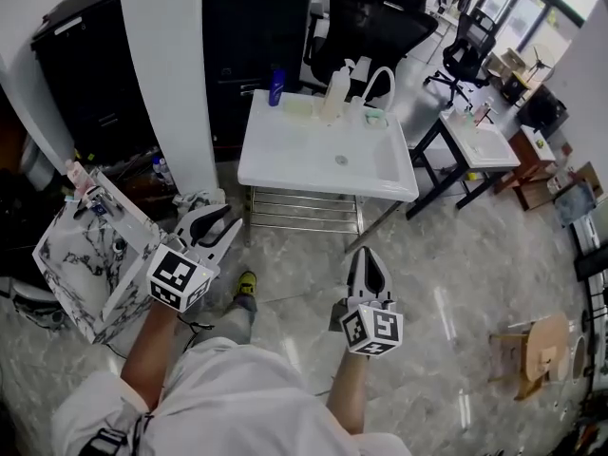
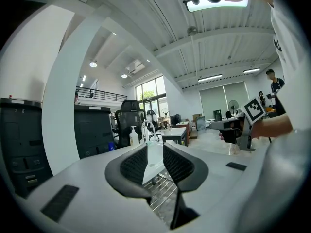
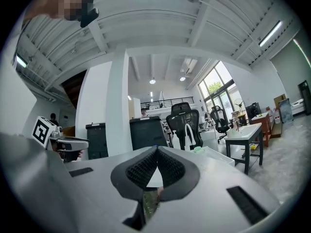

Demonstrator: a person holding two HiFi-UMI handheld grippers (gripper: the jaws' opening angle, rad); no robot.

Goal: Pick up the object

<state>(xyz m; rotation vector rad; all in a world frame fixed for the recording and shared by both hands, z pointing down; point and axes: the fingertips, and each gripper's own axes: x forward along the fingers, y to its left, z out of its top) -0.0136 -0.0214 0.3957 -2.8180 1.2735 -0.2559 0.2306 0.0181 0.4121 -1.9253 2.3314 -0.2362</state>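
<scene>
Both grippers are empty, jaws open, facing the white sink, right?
Not quite. On the right gripper the jaws are shut, tips touching; the right gripper view shows it. The left gripper has its jaws open, both are empty, and the white sink is in front.

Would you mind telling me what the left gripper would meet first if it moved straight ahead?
Probably the white sink, framed between the open jaws of the left gripper; nothing nearer shows, though depth is unclear.

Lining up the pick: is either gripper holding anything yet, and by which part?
Nothing is held. The left gripper has its jaws apart with nothing between them. The right gripper has its jaws together at the tips, empty.
</scene>
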